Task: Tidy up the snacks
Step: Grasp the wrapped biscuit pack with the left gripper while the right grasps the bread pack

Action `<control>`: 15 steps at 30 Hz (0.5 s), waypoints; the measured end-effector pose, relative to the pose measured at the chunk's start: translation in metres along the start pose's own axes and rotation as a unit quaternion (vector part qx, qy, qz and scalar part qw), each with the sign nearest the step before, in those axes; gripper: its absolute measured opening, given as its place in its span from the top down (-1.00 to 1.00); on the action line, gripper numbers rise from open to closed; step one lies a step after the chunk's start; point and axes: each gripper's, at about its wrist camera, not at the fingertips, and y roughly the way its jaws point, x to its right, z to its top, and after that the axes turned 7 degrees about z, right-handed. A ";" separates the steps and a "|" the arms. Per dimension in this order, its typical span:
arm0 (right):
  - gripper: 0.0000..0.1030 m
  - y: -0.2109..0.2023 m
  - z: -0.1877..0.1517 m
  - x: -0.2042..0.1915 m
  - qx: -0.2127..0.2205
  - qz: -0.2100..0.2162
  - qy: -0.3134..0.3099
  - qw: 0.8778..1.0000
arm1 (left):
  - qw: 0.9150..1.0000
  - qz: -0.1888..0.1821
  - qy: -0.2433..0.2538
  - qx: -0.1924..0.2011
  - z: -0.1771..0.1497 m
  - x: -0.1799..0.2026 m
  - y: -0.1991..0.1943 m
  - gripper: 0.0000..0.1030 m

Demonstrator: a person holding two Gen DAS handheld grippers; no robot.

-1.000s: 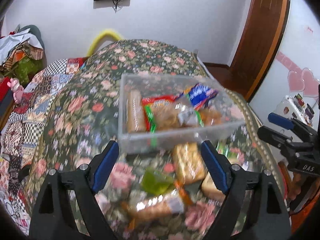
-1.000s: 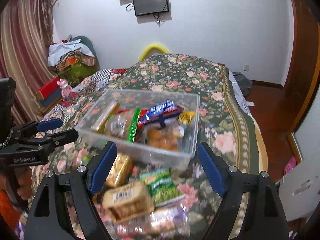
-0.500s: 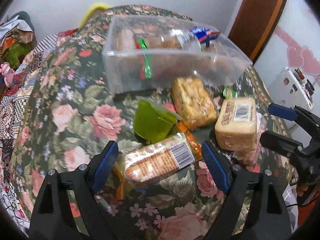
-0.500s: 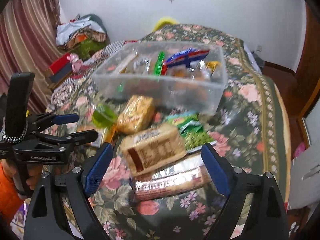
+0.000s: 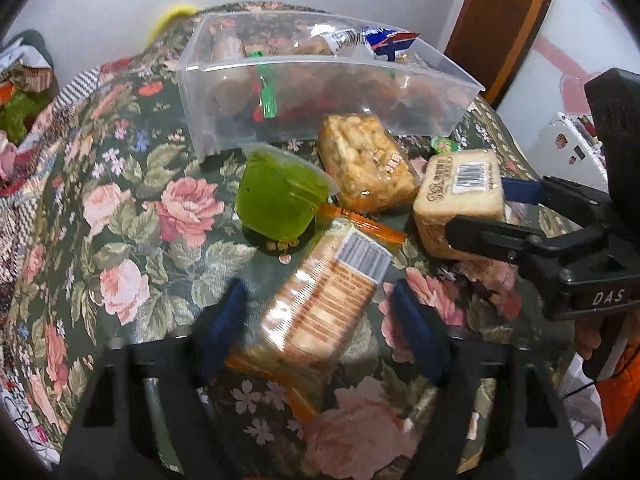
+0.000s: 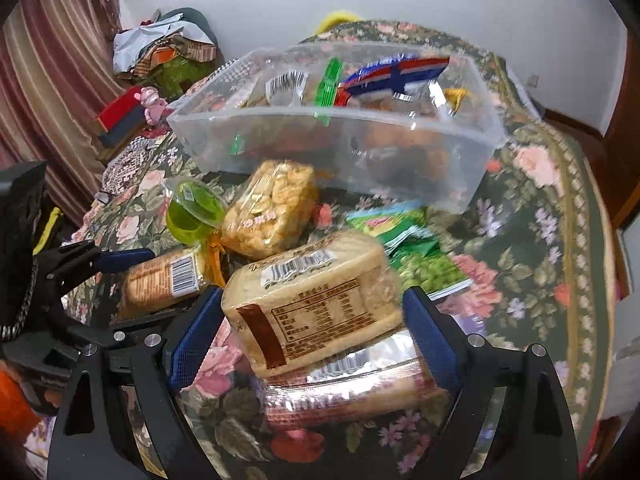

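Jaws of the left gripper (image 5: 320, 320) are spread wide around an orange-edged biscuit pack (image 5: 324, 304), not clamped. The right gripper (image 6: 312, 332) is likewise spread around a pale bread pack (image 6: 312, 312). Both packs lie on the floral cover (image 5: 120, 208) near the clear bin (image 6: 340, 136).

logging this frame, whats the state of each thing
clear bin: open, holding snacks
green jelly cup: sealed, tipped
orange cracker pack: between open left hand-held gripper fingers
bread pack: between open right hand-held gripper fingers, atop silver pack
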 end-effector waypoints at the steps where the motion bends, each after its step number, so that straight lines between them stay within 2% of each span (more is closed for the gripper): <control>1: -0.68 -0.001 -0.001 0.000 0.002 -0.002 0.001 1.000 | 1.000 0.004 0.000 0.002 -0.001 0.000 0.000 -0.15; 3: -0.60 -0.004 -0.002 0.000 0.005 -0.004 0.000 1.000 | 1.000 0.004 0.000 0.008 0.001 0.002 0.003 -0.02; 6: -0.57 -0.009 -0.004 0.002 0.010 0.001 0.007 1.000 | 1.000 -0.005 0.006 0.012 0.002 0.009 0.003 0.29; 15: -0.54 -0.030 -0.013 0.000 0.034 -0.009 0.016 0.999 | 0.999 -0.013 0.004 0.032 0.000 0.020 -0.017 0.34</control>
